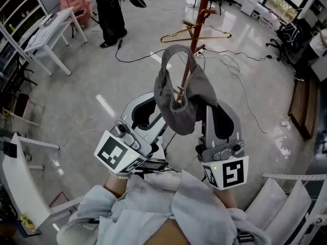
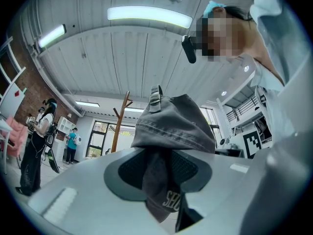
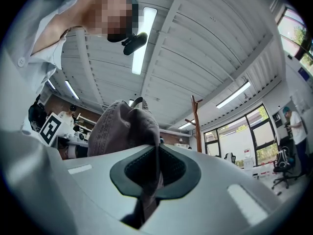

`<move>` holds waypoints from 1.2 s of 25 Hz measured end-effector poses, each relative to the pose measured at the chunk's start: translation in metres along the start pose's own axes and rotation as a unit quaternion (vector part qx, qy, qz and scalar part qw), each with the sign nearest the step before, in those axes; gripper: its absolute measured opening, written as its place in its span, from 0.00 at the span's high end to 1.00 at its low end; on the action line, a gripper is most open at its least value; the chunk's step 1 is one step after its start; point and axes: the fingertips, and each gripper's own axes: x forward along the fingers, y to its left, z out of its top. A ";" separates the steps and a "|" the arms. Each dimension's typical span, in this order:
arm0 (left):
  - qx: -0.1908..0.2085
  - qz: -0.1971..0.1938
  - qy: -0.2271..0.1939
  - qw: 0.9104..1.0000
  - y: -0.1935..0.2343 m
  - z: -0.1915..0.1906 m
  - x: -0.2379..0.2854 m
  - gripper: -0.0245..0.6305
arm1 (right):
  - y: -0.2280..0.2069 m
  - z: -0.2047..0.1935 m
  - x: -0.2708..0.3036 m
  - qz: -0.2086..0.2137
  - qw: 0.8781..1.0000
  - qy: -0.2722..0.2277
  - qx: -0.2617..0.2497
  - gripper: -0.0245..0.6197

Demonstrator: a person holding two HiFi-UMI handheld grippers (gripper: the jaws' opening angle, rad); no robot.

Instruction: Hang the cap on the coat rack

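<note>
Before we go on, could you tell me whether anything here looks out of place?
Nothing looks spilled or damaged. The cap is crumpled, pinched between the left gripper and right gripper, and loose cables trail over the floor beside the coat rack.

L gripper [image 1: 161, 117] & R gripper [image 1: 207, 109] raised, fingers [image 2: 129, 173] clamping cap [image 1: 202, 88].

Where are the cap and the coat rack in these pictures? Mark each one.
cap [image 1: 202, 88], head view, on the grey crown fabric.
coat rack [image 1: 203, 4], head view, on its upright red-brown pole.
</note>
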 end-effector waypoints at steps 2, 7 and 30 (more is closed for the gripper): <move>-0.003 -0.007 -0.001 1.000 0.011 -0.004 0.011 0.76 | -0.008 -0.005 0.010 -0.008 1.000 0.001 -0.002 0.94; -0.004 -0.025 -0.002 1.000 0.045 -0.012 0.046 0.76 | -0.033 -0.018 0.048 -0.023 1.000 0.005 -0.011 0.94; -0.025 -0.075 -0.010 0.997 0.194 -0.039 0.147 0.76 | -0.095 -0.074 0.199 -0.077 0.996 0.015 -0.038 0.94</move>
